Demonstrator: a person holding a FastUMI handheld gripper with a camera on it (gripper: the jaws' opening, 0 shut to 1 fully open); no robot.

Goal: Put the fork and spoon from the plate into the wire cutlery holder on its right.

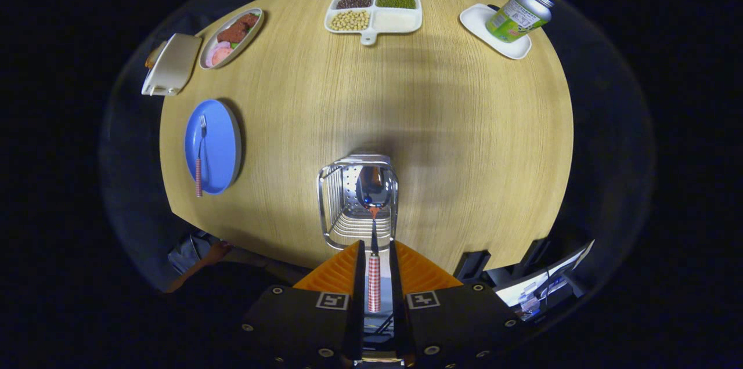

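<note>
Wire cutlery holder (357,201) near tabletop's (464,125) near edge; gripper (374,256) clenched on spoon (374,276), bowl inside holder. Fork (200,154) on plate (217,145) by left edge.

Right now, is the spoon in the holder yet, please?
Partly: the spoon, gripped between the gripper fingers, has its bowl inside the wire holder.

My gripper (374,253): fingers clamped on spoon (374,276), bowl hanging inside wire cutlery holder (357,201), lower centre. Blue plate (217,145) with fork (199,154), left. Divided bean tray (373,12), top centre. Green can (516,18) on white dish (482,21), upper right.
</note>
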